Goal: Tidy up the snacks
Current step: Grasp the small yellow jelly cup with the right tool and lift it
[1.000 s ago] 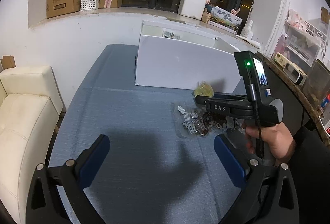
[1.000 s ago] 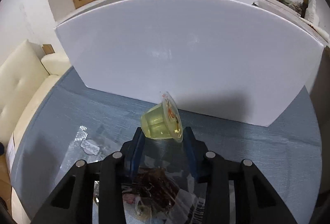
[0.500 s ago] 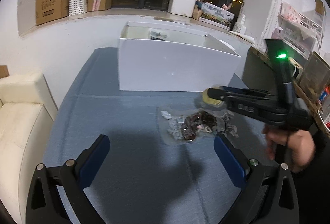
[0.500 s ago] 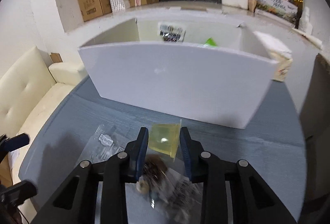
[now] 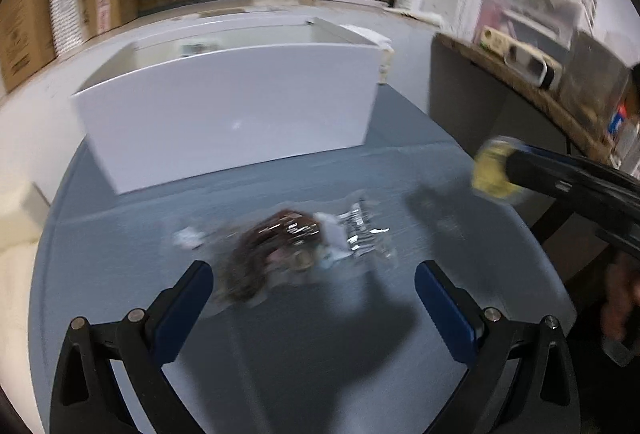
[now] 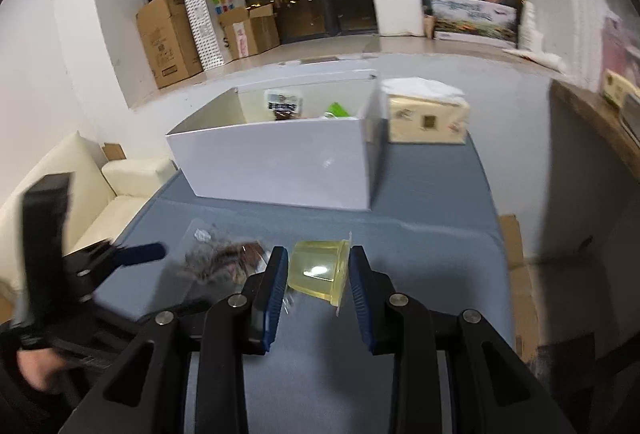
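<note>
Though aloft, jelly cup [image 6: 318,270] (print illegible)

A snack bag [image 5: 288,254] lies on the table [image 5: 320,354] before the box [image 5: 228,114]; a tissue pack [image 6: 426,122] sits right of the box.

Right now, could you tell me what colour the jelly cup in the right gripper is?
Translucent pale yellow; the jelly cup shows best in the right wrist view.
</note>
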### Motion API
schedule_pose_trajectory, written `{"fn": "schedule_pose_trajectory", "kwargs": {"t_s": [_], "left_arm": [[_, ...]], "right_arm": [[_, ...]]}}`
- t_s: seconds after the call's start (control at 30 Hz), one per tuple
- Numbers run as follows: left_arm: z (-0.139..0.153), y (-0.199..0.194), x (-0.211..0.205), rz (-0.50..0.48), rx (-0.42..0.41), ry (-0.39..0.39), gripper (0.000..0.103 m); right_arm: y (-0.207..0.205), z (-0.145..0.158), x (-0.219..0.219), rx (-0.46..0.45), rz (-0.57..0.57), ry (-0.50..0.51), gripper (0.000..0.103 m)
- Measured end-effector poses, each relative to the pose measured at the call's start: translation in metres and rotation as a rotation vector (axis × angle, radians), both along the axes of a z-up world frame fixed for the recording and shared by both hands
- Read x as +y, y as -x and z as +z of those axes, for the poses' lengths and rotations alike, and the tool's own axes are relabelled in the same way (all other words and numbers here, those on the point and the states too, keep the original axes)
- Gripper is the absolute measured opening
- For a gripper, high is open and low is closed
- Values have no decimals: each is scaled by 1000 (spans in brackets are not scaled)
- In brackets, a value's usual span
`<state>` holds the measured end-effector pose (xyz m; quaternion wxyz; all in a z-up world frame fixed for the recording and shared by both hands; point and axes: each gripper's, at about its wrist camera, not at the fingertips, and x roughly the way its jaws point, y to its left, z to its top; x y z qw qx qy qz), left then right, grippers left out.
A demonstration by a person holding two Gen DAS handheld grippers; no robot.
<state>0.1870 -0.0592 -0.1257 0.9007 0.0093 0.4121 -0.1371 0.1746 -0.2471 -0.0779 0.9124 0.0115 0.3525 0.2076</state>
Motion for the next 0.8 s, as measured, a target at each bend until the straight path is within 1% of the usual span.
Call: {"fn": "schedule_pose_trajectory", "kwargs": {"t_s": [0.1, 0.13, 0.2, 0.23, 0.27, 0.4, 0.47, 0.53, 0.57, 0.6, 0.63, 0.7, 0.77, 0.8], "left_arm": [[-9, -12, -19, -54, 15, -69, 103], [-10, -14, -23, -81, 19, -81, 103], [-11, -18, -29, -157, 36, -96, 103], [-11, -19, -30, -174, 37, -111, 103], [-11, -19, -32, -230, 39, -141, 103], [-11, -23, -31, -364, 36, -226, 103], [-10, -30, -24, -398, 49, -237, 103], [-7, -37, -15, -443, 62, -215, 103], [-6, -42, -10, -485, 70, -210, 103], [-7, -42, -8, -505, 72, -216, 103], [-8, -47, -5, -540, 88, -231, 103], [-11, -56, -1, -579, 113, -245, 103], [-13, -61, 5, -582, 104, -261, 103], [-13, -64, 9, -584, 109, -252, 103]], "right_arm": [[13, -3, -18, 13, -17, -7, 34], [15, -4, -24, 21, -21, -18, 34], [20, -5, -31, 18, -34, -13, 34], [22, -5, -33, 17, -35, -14, 34], [23, -6, -36, 18, -39, -19, 34], [25, -8, -39, 24, -37, -31, 34], [26, -9, -38, 25, -33, -34, 34], [27, -10, -36, 31, -27, -42, 34], [28, -11, -35, 32, -26, -43, 34], [28, -11, -33, 35, -22, -45, 34], [29, -11, -31, 37, -17, -48, 34], [32, -10, -29, 45, -2, -67, 34], [37, -8, -25, 44, 15, -83, 34], [39, -7, -23, 44, 21, -82, 34]]}}
